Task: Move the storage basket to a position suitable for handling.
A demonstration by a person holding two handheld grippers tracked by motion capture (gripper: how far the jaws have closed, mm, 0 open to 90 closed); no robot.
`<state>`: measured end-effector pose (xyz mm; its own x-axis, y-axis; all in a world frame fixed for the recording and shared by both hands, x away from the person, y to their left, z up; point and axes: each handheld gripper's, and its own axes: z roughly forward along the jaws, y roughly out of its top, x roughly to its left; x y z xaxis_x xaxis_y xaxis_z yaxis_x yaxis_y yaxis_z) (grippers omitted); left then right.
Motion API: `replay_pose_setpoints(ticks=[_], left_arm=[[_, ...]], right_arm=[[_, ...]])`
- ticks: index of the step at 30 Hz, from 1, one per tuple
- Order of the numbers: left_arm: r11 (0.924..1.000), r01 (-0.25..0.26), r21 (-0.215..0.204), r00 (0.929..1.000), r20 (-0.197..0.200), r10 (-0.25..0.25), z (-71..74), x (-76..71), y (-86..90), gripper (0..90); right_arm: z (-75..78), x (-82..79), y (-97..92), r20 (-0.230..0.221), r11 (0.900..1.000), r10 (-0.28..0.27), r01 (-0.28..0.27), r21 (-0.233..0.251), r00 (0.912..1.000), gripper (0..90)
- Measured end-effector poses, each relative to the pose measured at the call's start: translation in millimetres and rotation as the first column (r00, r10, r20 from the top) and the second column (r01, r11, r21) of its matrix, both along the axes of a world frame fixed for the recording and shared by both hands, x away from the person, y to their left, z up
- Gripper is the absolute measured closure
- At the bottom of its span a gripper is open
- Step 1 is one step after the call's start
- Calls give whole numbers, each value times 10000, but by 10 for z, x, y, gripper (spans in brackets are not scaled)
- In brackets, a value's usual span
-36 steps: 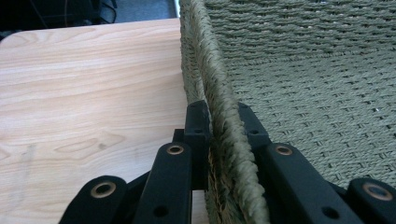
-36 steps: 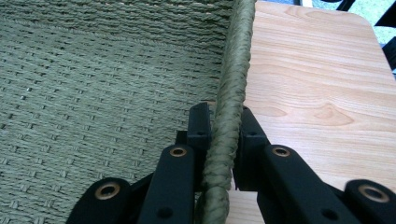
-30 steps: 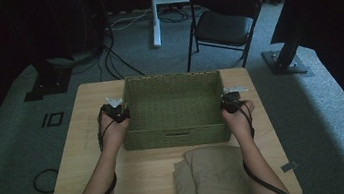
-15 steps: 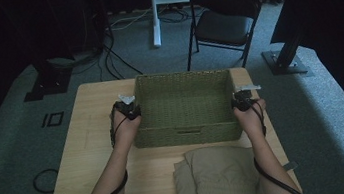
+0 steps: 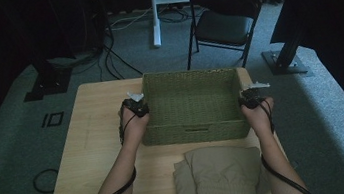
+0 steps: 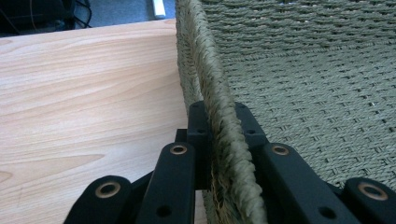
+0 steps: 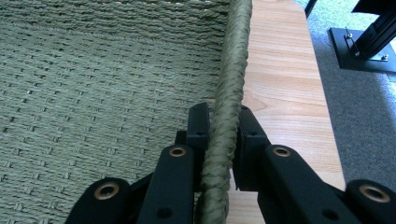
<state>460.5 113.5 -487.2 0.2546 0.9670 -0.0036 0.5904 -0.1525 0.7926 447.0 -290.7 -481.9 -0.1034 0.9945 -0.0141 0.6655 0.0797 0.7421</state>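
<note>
Now both grippers, left (image 5: pixel 137 106) and right (image 5: pixel 252 97), clamp the basket's (image 5: pixel 199 128) side rims near the table (image 5: pixel 94 137) edge.

Green woven basket (image 5: pixel 191 105) upright on table, empty.

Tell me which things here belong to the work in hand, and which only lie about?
In the work:
woven basket
left tongs, shut on its left wall
right tongs, shut on its right rim

Lying about:
folded beige cloth
black folding chair
floor cables
</note>
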Motion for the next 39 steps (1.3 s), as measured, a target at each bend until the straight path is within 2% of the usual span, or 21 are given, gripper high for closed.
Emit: replay_pose_setpoints(ticks=[19, 28, 39], left_arm=[[10000, 20, -6, 9999, -138, -20, 2, 78, -255, 817], [9998, -172, -96, 9997, -149, 171, -1, 88, -396, 815], [9997, -239, -71, 9995, -210, 238, 2, 99, -411, 813]], right_arm=[[7, 70, -254, -85, 10000, -38, 37, -13, 10000, 798], [7, 144, -382, -123, 10000, 30, -29, 59, 9999, 795], [6, 203, -423, -147, 9998, 200, -200, -15, 9997, 797]])
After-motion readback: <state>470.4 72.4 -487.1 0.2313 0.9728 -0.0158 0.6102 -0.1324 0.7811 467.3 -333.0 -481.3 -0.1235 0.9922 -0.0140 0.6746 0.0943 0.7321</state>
